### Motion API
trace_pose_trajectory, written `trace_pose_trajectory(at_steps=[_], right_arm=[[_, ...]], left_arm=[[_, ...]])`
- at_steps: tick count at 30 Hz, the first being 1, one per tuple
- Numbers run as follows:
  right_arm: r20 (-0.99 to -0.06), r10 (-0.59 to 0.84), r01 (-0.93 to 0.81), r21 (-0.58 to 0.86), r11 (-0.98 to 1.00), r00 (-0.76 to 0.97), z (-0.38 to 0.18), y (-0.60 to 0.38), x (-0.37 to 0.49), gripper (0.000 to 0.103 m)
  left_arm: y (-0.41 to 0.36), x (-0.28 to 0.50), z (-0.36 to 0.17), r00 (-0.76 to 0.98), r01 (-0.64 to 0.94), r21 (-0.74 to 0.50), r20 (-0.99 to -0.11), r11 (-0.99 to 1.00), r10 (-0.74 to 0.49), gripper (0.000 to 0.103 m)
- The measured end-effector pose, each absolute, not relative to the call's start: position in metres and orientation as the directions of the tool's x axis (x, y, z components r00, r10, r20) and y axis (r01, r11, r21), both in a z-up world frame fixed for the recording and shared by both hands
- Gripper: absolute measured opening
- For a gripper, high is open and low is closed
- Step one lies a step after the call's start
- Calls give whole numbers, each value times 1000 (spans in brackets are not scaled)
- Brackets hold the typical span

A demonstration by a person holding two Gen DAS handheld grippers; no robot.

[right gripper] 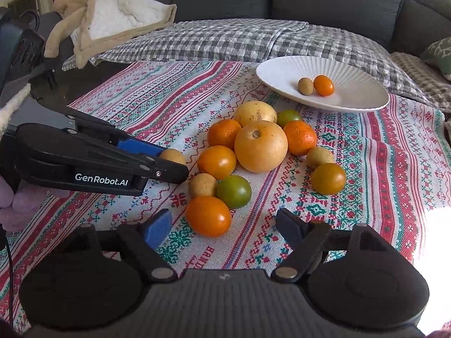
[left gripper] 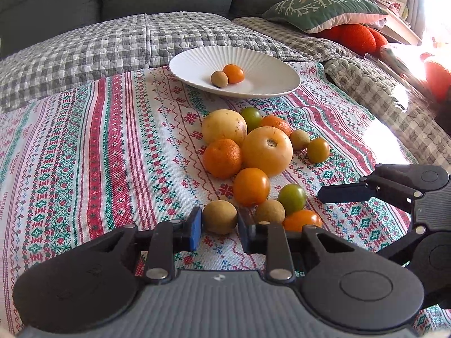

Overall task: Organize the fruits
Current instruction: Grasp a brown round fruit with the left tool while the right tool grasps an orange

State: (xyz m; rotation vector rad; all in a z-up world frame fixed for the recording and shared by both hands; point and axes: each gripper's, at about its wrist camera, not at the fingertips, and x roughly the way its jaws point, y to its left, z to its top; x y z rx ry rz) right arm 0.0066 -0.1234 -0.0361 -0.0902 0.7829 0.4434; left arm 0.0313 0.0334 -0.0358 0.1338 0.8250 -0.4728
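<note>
My left tongs (left gripper: 220, 221) are clamped on a small tan longan (left gripper: 220, 217) at the near edge of the fruit pile, both blue pads pressed against its sides. My right tongs (right gripper: 224, 225) stand apart, holding nothing — an orange tomato (right gripper: 208, 216) lies between the fingers, untouched. The pile rests on the patterned tablecloth (left gripper: 84, 155): two yellow round fruits, tangerines, green and orange tomatoes, more longans. Behind it, the white ribbed plate (left gripper: 197, 59) holds one longan and one orange tomato — side by side.
</note>
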Motion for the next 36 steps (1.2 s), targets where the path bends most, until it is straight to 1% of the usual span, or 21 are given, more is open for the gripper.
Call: trace_pose_trajectory(at_steps=[2,4,11,13,17,18,36], right_arm=[[-700,361,-430,85,899,616,-36,-120,7,72],[-702,367,-438,86,895,611,-36,-118,7,65],[-704,377,-453,88,887,602,-35,-116,9,49],[-705,374,-450,87,889,603,-35,-117,8,42],[-705,373,-446,89,890,604,-35,-120,8,35],[-703,377,-448,92,889,603,-35,-120,7,32],[-663,365,-421,82,903,654,-17,-132,7,30]], left_arm=[[34,30,-35,581,457,-65,-733,887,-353,3],[34,29,-35,582,457,-64,-733,887,-353,3],[35,29,-35,583,452,-64,-734,890,-348,3],[35,29,-35,583,451,-62,-735,891,-346,3],[33,29,-34,584,452,-59,-735,890,-345,3],[32,29,-34,584,453,-58,-734,890,-346,3],[27,28,-24,599,467,-53,-715,883,-360,3]])
